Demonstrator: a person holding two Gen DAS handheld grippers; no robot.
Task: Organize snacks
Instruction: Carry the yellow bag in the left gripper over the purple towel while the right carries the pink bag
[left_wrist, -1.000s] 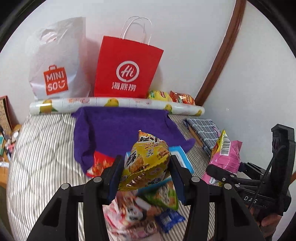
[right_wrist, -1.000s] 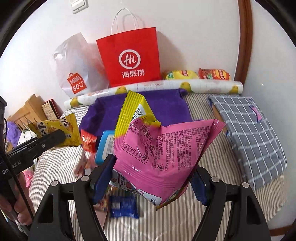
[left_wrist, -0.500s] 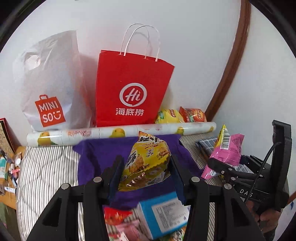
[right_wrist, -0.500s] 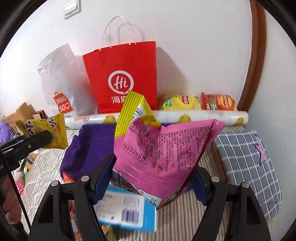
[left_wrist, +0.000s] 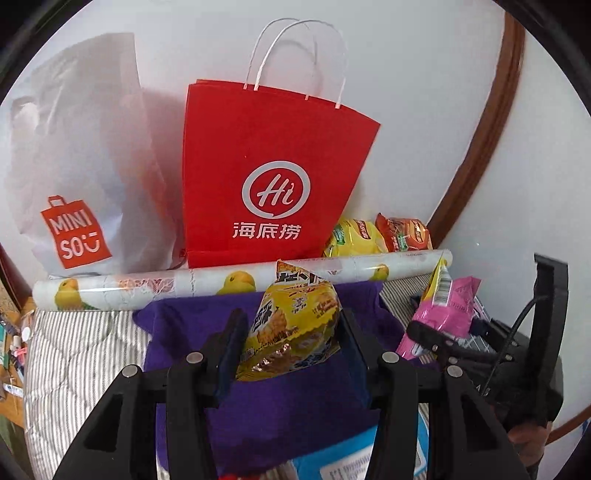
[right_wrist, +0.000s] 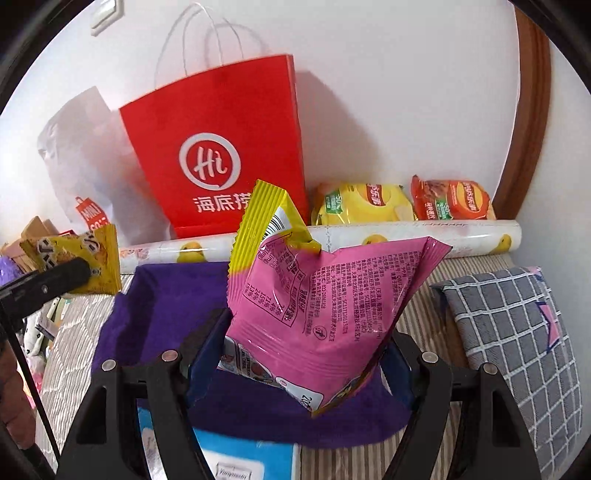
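The left gripper (left_wrist: 291, 332) clamps a yellow snack packet (left_wrist: 295, 325) between its fingers, above a purple cloth (left_wrist: 280, 406) on the striped bedding (left_wrist: 81, 354). The right gripper (right_wrist: 306, 354) grips a pink snack bag (right_wrist: 325, 317) the same way. Beyond both sets of fingertips, a red paper bag (left_wrist: 273, 170) stands against the wall behind a fruit-printed roll (left_wrist: 147, 291).

Both grippers, carrying the yellow packet (left_wrist: 291, 325) and pink packet (right_wrist: 325, 317), have advanced toward the red bag (left_wrist: 273, 173).
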